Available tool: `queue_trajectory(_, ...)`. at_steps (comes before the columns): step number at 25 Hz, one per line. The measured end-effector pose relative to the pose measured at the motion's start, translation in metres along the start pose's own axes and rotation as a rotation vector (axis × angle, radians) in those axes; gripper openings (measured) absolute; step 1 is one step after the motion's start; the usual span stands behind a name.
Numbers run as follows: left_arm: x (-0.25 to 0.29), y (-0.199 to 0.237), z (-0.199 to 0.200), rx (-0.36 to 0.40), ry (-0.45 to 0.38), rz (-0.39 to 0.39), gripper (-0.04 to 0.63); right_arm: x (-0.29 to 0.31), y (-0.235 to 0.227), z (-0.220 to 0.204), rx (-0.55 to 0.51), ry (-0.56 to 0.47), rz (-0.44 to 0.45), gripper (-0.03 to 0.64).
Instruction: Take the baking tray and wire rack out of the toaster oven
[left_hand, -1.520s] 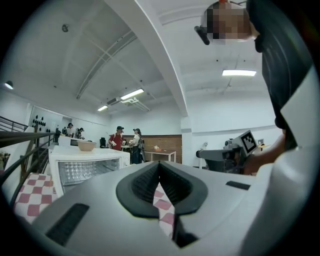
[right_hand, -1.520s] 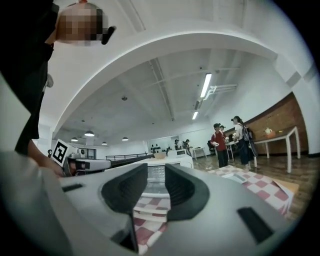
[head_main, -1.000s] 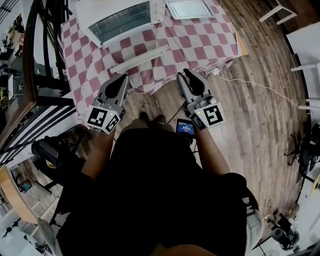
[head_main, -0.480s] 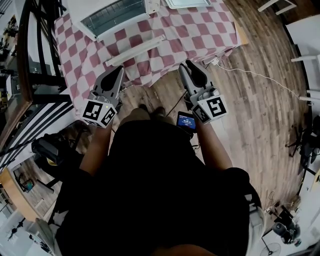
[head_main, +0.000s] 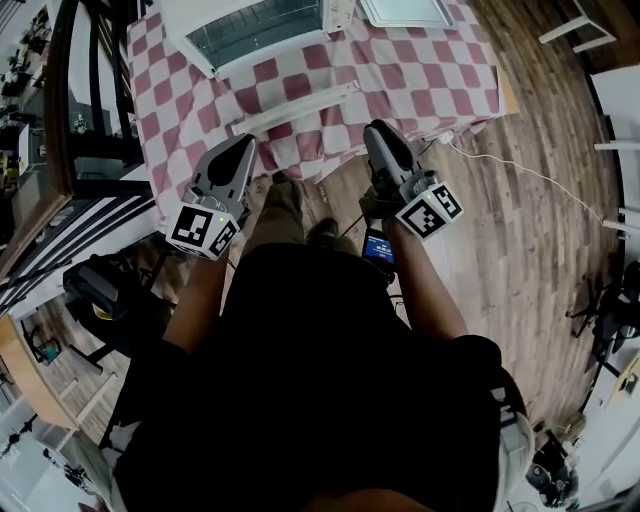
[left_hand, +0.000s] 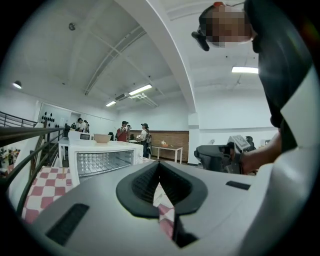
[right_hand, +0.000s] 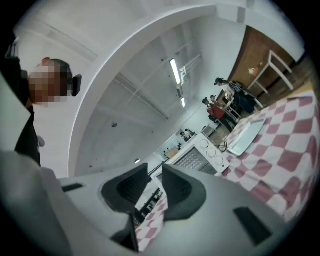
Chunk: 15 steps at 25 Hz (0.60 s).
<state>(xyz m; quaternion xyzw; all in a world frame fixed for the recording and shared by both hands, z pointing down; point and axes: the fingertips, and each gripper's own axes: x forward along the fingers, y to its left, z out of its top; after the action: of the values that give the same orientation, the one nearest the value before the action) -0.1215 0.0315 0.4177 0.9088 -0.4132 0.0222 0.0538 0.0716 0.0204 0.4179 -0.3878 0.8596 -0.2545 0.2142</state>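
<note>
Short of the toaster oven (head_main: 255, 30), at the near edge of the checked worktop (head_main: 440, 80), a person closes in with a claw in each hand. Over the past second both claws have travelled from above the floor (head_main: 520, 200) to the cloth's hem in front of the oven, and a shoe (head_main: 280, 200) has stepped forward beneath them. The right claw (head_main: 378, 135) has rolled as it came, its marker cube (head_main: 430, 212) now turned aslant. Its jaws stand a little apart with nothing between them. The left claw (head_main: 240, 150) has its jaws pressed together at the tips and is also empty. Inside the oven, what appears to be the wire rack (left_hand: 102, 162) glints behind the front opening. A shallow tray (head_main: 405, 12) lies on the cloth just right of the oven in the head view, and a white bar (head_main: 300, 107) lies just in front of it. The job looks to be at the approach stage: neither claw touches the oven, and the left must open before it can take anything.
</note>
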Motion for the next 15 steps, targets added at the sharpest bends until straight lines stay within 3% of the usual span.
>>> queue_trajectory(7,0.014,0.065,-0.007,0.01,0.023,0.028,-0.008,0.104,-0.032,-0.021,0.403,-0.027,0.051,0.092)
queue_trajectory(11,0.031,0.106,-0.013,0.008,0.044,0.035,-0.008,0.161,-0.071,-0.038,0.612,-0.04,0.006,0.092)
queue_trajectory(15,0.047,0.134,-0.023,-0.01,0.072,0.035,-0.008,0.208,-0.109,-0.062,0.733,-0.03,-0.062,0.092)
